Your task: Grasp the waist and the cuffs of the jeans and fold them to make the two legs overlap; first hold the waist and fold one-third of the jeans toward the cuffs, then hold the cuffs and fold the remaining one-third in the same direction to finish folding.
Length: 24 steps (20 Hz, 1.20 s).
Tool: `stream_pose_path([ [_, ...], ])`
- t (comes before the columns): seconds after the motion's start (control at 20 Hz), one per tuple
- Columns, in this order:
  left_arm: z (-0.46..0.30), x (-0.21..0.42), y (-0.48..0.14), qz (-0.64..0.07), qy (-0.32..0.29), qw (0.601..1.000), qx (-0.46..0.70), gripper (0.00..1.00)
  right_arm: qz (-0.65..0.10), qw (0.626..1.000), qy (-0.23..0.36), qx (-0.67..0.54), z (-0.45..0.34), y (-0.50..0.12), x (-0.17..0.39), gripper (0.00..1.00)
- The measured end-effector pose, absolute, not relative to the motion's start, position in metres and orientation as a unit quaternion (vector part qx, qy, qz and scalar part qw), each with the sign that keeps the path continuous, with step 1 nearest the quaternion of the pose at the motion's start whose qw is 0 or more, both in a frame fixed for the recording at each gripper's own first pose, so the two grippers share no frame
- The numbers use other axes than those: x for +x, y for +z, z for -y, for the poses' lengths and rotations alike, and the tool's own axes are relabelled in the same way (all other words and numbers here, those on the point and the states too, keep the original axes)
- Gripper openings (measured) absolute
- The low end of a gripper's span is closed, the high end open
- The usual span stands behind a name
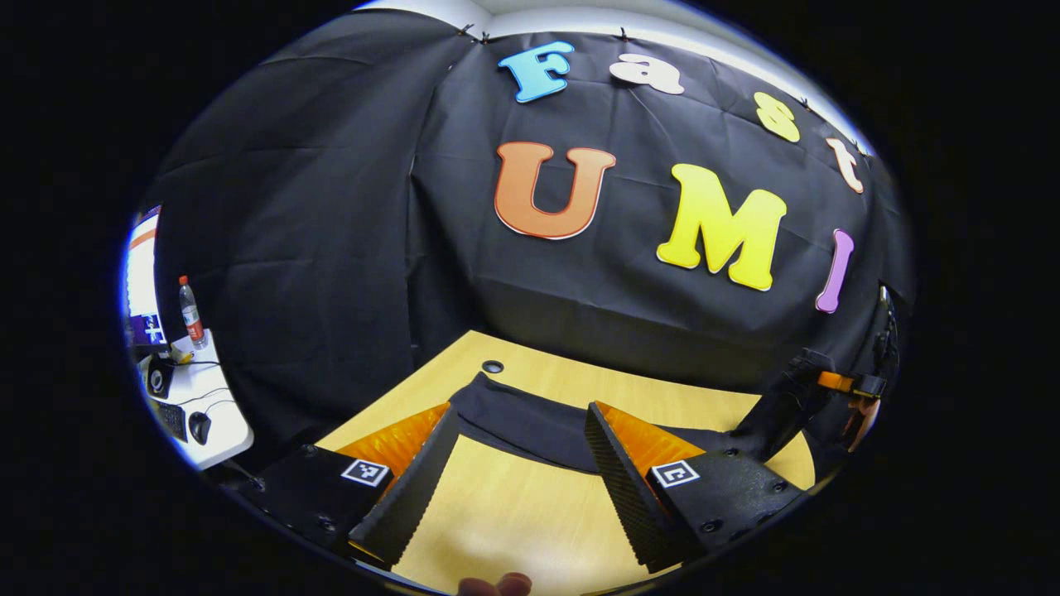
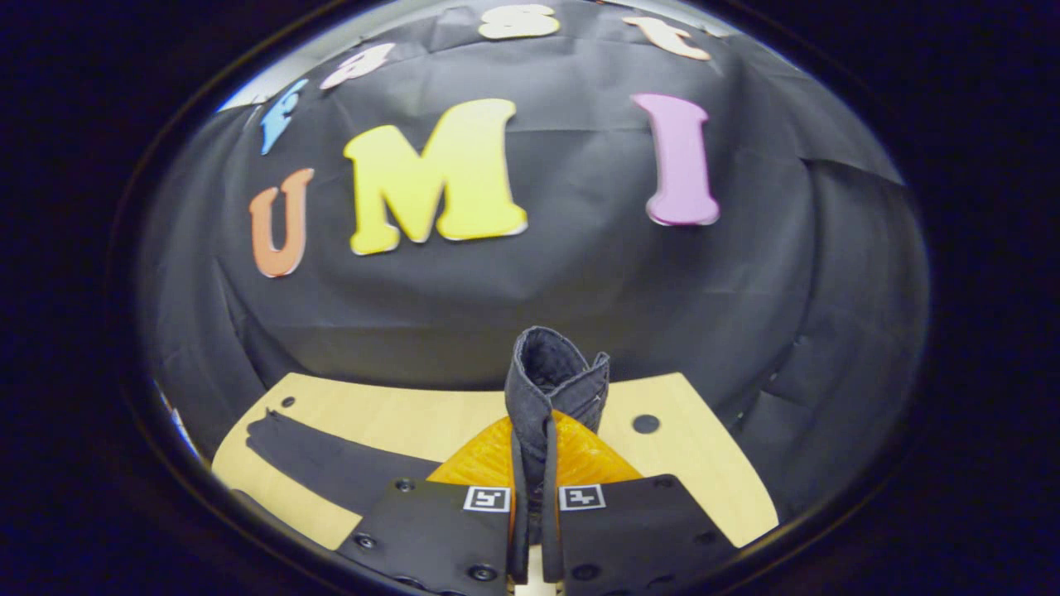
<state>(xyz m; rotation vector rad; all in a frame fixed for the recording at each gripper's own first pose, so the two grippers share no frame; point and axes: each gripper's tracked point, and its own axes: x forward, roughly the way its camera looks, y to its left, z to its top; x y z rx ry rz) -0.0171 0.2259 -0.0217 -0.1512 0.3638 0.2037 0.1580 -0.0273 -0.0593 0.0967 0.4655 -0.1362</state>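
The fingers (image 1: 431,484) of the left gripper (image 1: 520,484) stand wide apart with nothing between them, hovering low over bare tabletop (image 1: 513,513). The jeans (image 1: 530,426) lie just ahead of them, a dark strip running across the left gripper view from a near end by the cable hole (image 1: 493,366) on the left toward the right edge, where the cloth rises to the right gripper (image 1: 795,397). So the long axis of the jeans crosses the left gripper's line of reach rather than running along it, and the flat part lies nearer this gripper than the other.

In the right gripper view the right gripper's fingers (image 2: 580,451) are closed tight on a bunched fold of the jeans, which sticks up between them above the tabletop. Whether this held end is the waist or the cuffs I cannot tell. The rest of the jeans trails away to the left along the tabletop, ending near a small hole at the far-left corner.

As I judge it, the coming move turns on the left gripper reaching forward to the free end, so that both ends can be carried over together.
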Motion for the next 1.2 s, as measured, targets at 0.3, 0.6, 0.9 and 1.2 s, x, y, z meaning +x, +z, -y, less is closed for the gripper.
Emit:
stream_pose_path([
  [0.3, -0.270, -0.032, -0.012, -0.160, 0.124, 0.975, -0.095, 0.99, -0.244, 0.969, 0.019, 0.025, -0.132, -0.071, 0.186, 0.07],
  [0.6, -0.308, -0.055, -0.015, -0.159, 0.150, 0.970, -0.106, 0.99, -0.289, 0.956, 0.059, -0.010, -0.240, -0.145, 0.198, 0.03],
  [0.9, -0.337, -0.075, -0.025, -0.167, 0.174, 0.962, -0.124, 0.99, -0.329, 0.940, 0.061, -0.062, -0.293, -0.227, 0.201, 0.07],
  [1.2, -0.352, -0.077, -0.028, -0.169, 0.180, 0.961, -0.128, 0.99, -0.367, 0.921, 0.067, -0.114, -0.313, -0.289, 0.188, 0.07],
])
